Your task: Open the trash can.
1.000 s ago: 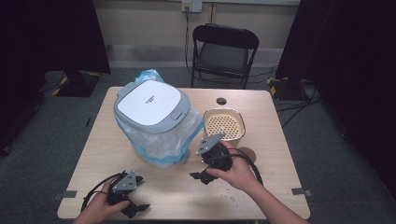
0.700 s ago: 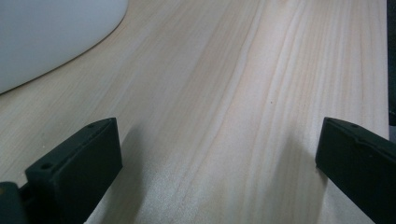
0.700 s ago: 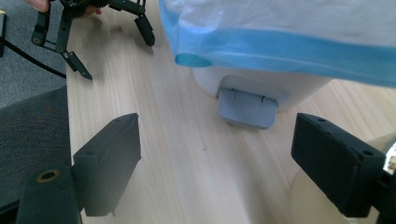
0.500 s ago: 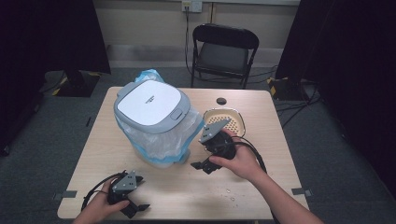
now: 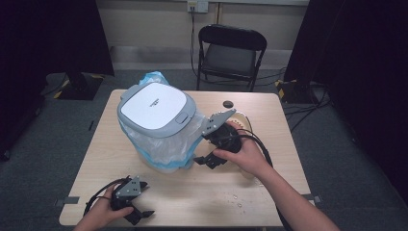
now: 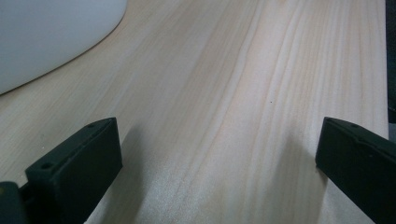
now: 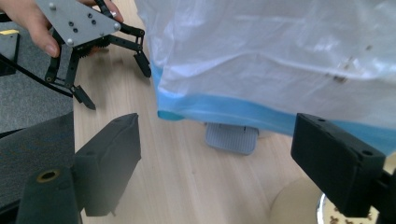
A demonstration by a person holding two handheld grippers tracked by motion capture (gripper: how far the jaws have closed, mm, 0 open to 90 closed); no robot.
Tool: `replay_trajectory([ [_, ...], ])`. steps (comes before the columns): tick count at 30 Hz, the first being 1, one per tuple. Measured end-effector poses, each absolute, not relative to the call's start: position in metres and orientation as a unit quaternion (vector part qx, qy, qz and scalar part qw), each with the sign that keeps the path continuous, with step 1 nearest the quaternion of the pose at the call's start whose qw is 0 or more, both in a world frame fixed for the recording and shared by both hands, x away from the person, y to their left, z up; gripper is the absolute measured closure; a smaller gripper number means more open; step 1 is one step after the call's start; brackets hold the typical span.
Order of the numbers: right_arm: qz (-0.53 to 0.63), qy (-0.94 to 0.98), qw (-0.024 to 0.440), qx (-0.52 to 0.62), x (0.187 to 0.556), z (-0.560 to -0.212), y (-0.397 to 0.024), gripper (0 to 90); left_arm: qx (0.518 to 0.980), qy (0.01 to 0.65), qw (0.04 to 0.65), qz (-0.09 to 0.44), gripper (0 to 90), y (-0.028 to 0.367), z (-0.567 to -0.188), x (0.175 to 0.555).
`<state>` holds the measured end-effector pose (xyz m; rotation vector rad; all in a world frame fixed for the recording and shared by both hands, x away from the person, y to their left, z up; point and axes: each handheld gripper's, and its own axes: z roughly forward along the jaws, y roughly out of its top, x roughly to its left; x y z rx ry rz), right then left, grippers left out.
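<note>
Table (image 5: 269, 192) is the biggest thing, light wood, with a chair (image 5: 232, 53) off its 12 o'clock edge and dark floor all round. On its left-centre stands the bin (image 5: 156, 125), a white pedal bin with a grey-rimmed lid shut on top and a clear bag (image 5: 185, 144) with a blue hem hanging outside its walls; in the right gripper view the grey pedal (image 7: 232, 138) sits at the foot under the hem. A bowl (image 5: 243, 126) with brown bits sits at the bin's 3 o'clock, largely behind the right hand, and a small dark cap (image 5: 227, 104) lies near the table's 12 o'clock edge. Right gripper (image 5: 215, 141) hangs at the bin's 3 o'clock just beside the bag, jaws apart, nothing between them, hem ahead of the pads. Left gripper (image 5: 137, 211) rests at the table's 7 o'clock near the front edge, jaws wide apart, empty. Step in hand, as I read it: going for the bag hem on the bin's side. Next move calls for sliding one jaw under the loose hem and closing on film only, not the bin wall. Room: open wood at 5 and 6 o'clock; tight at 3 o'clock between bin and bowl, so the bowl could get knocked; the left gripper sits close to the front edge.
</note>
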<state>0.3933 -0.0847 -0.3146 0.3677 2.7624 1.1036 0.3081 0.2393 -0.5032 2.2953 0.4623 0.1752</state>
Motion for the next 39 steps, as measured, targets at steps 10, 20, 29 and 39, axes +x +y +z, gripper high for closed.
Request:
replay_trajectory([
  [10, 0.356, 0.924, 0.077, 0.114, 0.4, -0.3, -0.081, 15.5, 0.902, 0.181, 0.386, 0.069, 0.0, 0.239, -0.503, 0.308],
  [20, 0.378, 0.916, 0.073, 0.113, 0.406, -0.288, -0.082, 15.5, 0.902, 0.181, 0.387, 0.068, 0.0, 0.239, -0.503, 0.307],
  [29, 0.382, 0.915, 0.07, 0.11, 0.411, -0.284, -0.075, 15.3, 0.903, 0.178, 0.385, 0.068, 0.0, 0.24, -0.503, 0.307],
  [39, 0.391, 0.911, 0.073, 0.108, 0.414, -0.275, -0.068, 15.2, 0.904, 0.174, 0.384, 0.066, 0.0, 0.24, -0.503, 0.308],
])
